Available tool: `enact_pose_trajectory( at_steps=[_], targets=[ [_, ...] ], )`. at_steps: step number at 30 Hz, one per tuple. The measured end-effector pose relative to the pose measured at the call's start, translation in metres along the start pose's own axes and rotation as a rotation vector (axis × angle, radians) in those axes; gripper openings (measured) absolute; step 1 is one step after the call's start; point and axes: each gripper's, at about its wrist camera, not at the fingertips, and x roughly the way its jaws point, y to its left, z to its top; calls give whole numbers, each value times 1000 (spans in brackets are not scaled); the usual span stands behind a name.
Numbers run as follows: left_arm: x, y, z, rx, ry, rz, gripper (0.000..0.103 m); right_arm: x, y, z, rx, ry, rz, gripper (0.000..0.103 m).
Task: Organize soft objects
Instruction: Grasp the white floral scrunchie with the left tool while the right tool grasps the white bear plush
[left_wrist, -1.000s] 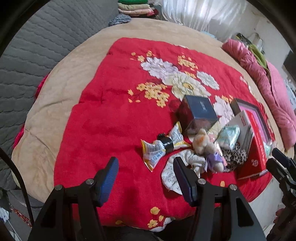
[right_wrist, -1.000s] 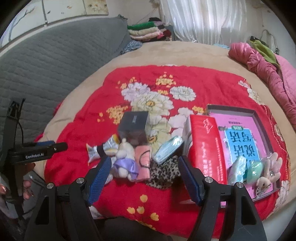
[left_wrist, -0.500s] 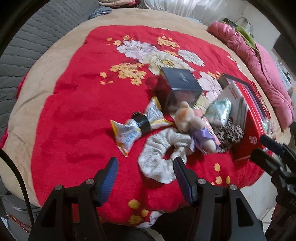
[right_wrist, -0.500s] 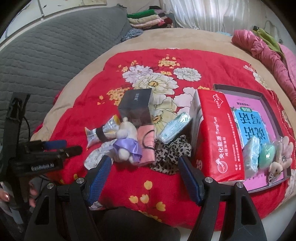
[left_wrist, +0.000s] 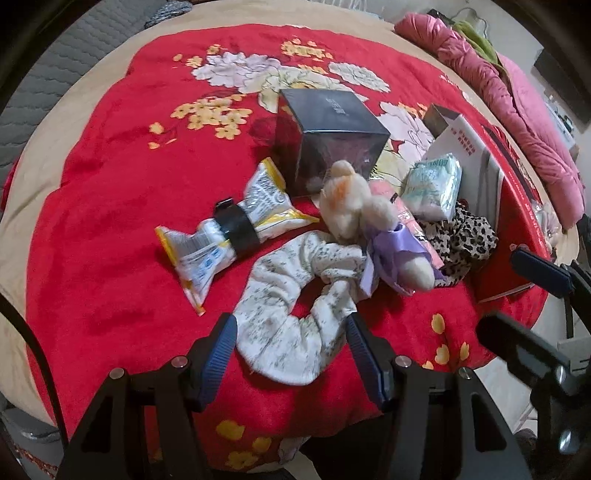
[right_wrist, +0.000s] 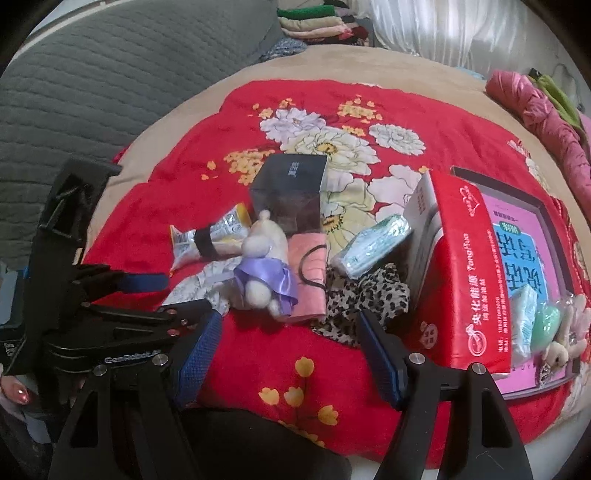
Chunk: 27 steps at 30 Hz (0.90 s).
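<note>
Hovering left gripper (left_wrist: 291, 350) half open, empty, fingers bracketing near loop of white floral scrunchie (left_wrist: 295, 314), likely lined up for pick. Just beyond fingertips: clipped snack packet (left_wrist: 229, 236), plush toy in purple bow (left_wrist: 365, 221), leopard scrunchie (left_wrist: 461, 240), heaped unsorted. Farther right, right gripper (right_wrist: 288, 339) wider open, empty, short of plush; tray (right_wrist: 546, 206) beyond right finger, holding soft items.

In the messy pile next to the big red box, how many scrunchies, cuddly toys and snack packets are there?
Scrunchies: 2 (white flowered fabric scrunchie, leopard-print fabric scrunchie)
Cuddly toys: 1 (cream plush toy with purple ribbon)
Snack packets: 1 (yellow-edged foil snack packet)
Total: 4
</note>
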Motion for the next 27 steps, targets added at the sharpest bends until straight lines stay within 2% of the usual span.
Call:
enact_pose_trajectory(
  at_steps=[8, 19, 21, 27],
  targets=[
    [19, -1, 13, 24, 38, -34, 59, 10, 0, 4, -44, 19, -28, 76],
    [30, 17, 20, 3, 63, -98, 33, 37, 6, 9, -116, 63, -49, 76],
    [31, 22, 21, -14, 65, -114, 24, 42, 9, 9, -131, 75, -50, 76],
    [31, 35, 21, -50, 66, -170, 20, 58, 22, 11, -189, 81, -58, 76]
  ],
)
